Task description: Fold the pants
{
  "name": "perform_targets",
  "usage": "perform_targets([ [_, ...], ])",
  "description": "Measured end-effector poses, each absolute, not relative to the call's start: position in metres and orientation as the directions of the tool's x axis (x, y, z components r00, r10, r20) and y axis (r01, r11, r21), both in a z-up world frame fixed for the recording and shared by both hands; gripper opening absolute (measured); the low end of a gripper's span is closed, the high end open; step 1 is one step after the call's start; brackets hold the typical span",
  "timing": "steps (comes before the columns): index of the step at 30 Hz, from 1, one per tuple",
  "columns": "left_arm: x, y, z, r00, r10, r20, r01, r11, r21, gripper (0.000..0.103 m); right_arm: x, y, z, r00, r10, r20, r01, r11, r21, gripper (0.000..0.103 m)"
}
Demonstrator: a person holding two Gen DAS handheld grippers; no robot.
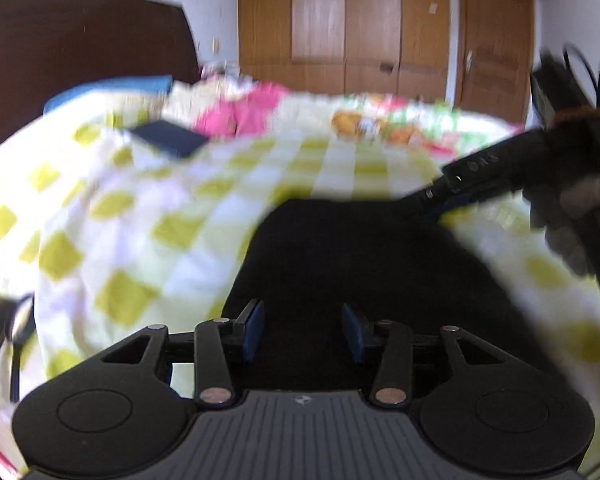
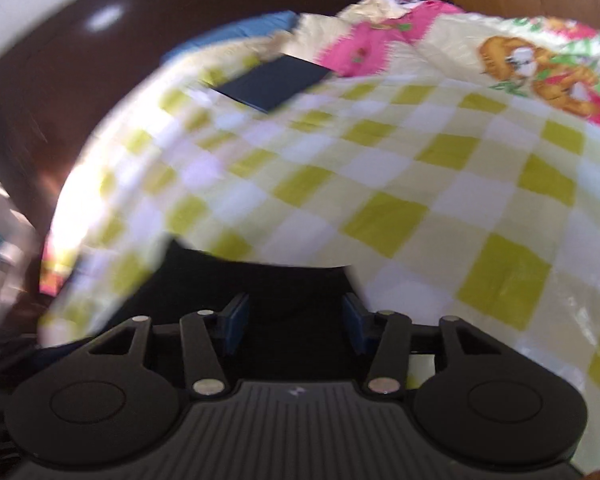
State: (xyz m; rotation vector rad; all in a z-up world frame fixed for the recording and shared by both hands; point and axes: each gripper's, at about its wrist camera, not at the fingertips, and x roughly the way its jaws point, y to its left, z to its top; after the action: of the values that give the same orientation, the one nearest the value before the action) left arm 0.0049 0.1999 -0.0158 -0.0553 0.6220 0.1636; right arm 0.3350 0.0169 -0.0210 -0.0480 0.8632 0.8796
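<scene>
We are looking at the black pants (image 1: 364, 260) lying on the checked bedsheet (image 1: 148, 216), filling the lower centre of both views; motion blur and the dark cloth are hiding their long axis, so we cannot tell which way they point. Our left gripper (image 1: 303, 330) and right gripper (image 2: 295, 322) are both hovering above the fabric with jaws parted, gripping nothing. Bare sheet is stretching toward a dark notebook (image 2: 272, 82) at upper left.

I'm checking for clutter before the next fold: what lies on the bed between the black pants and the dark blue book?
Only bare checkered bedsheet lies between the black pants and the dark blue book. The right wrist view shows it best.
</scene>
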Motion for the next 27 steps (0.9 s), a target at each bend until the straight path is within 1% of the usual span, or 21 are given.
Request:
perform_targets([
  [1,0.004,0.202,-0.024,0.792,0.141,-0.594,-0.179,0.984,-0.005,0.059,0.345,0.017,-0.034,0.341,0.623,-0.704,-0.642,0.701,0.310,0.050],
  [2,-0.001,0.205,-0.028,0.799,0.135,-0.586,-0.183,0.983,-0.024,0.060,0.356,0.012,-0.047,0.315,0.629,-0.711,-0.583,0.719,0.378,0.044],
  [3,-0.009,0.208,-0.028,0.811,0.121,-0.573,-0.178,0.983,-0.045,0.060,0.361,0.006,-0.050,0.312,0.639,-0.703,-0.547,0.726,0.417,0.043],
  [4,-0.011,0.209,-0.026,0.810,0.111,-0.576,-0.176,0.983,-0.058,0.060,0.360,0.004,-0.044,0.319,0.642,-0.697,-0.541,0.727,0.422,0.044],
  [6,-0.011,0.211,-0.018,0.804,0.110,-0.584,-0.176,0.983,-0.057,0.060,0.345,0.003,-0.016,0.393,0.642,-0.658,-0.586,0.726,0.359,0.044],
  [8,-0.013,0.210,-0.005,0.815,0.127,-0.565,-0.179,0.983,-0.037,0.060,0.324,0.012,0.013,0.444,0.677,-0.587,-0.675,0.684,0.277,0.044],
  [9,-0.015,0.209,0.003,0.827,0.141,-0.545,-0.182,0.983,-0.022,0.061,0.315,0.020,0.023,0.429,0.714,-0.553,-0.717,0.641,0.272,0.044],
  [11,-0.013,0.208,0.011,0.845,0.181,-0.503,-0.203,0.979,0.011,0.064,0.300,0.043,0.031,0.328,0.791,-0.517,-0.784,0.533,0.319,0.044],
  [13,-0.011,0.208,0.008,0.847,0.198,-0.493,-0.217,0.976,0.020,0.065,0.291,0.069,0.021,0.175,0.850,-0.496,-0.810,0.411,0.418,0.042],
  [14,-0.010,0.208,0.003,0.843,0.193,-0.501,-0.214,0.977,0.016,0.065,0.290,0.081,0.011,0.107,0.861,-0.498,-0.796,0.374,0.475,0.038],
  [15,-0.011,0.206,-0.005,0.836,0.193,-0.513,-0.213,0.977,0.020,0.066,0.291,0.096,-0.004,0.064,0.847,-0.528,-0.781,0.372,0.502,0.035],
  [16,-0.013,0.205,-0.013,0.828,0.196,-0.526,-0.213,0.977,0.029,0.067,0.294,0.106,-0.017,0.083,0.819,-0.567,-0.774,0.411,0.481,0.020],
  [17,-0.016,0.205,-0.020,0.819,0.205,-0.535,-0.222,0.974,0.034,0.068,0.300,0.112,-0.029,0.108,0.799,-0.592,-0.763,0.448,0.465,0.000],
  [18,-0.020,0.208,-0.028,0.812,0.207,-0.546,-0.237,0.971,0.016,0.069,0.311,0.114,-0.040,0.114,0.789,-0.603,-0.731,0.478,0.487,0.000],
  [20,-0.026,0.220,-0.034,0.817,0.175,-0.550,-0.265,0.960,-0.088,0.072,0.331,0.107,-0.051,0.065,0.824,-0.562,-0.633,0.470,0.616,0.000],
  [22,-0.027,0.228,-0.035,0.815,0.149,-0.560,-0.276,0.950,-0.149,0.079,0.334,0.090,-0.037,0.108,0.838,-0.535,-0.624,0.477,0.620,0.000],
  [23,-0.027,0.230,-0.033,0.813,0.150,-0.562,-0.275,0.951,-0.144,0.081,0.335,0.078,-0.027,0.135,0.845,-0.518,-0.619,0.480,0.621,0.012],
  [24,-0.027,0.229,-0.030,0.815,0.152,-0.560,-0.267,0.955,-0.129,0.081,0.337,0.060,-0.015,0.182,0.846,-0.502,-0.609,0.497,0.618,0.015],
  [26,-0.028,0.224,-0.021,0.821,0.166,-0.546,-0.246,0.966,-0.077,0.081,0.336,0.026,0.004,0.281,0.811,-0.513,-0.602,0.565,0.564,0.015],
  [27,-0.029,0.221,-0.015,0.826,0.174,-0.537,-0.240,0.969,-0.055,0.080,0.333,0.008,0.008,0.303,0.804,-0.512,-0.596,0.579,0.557,0.015],
])
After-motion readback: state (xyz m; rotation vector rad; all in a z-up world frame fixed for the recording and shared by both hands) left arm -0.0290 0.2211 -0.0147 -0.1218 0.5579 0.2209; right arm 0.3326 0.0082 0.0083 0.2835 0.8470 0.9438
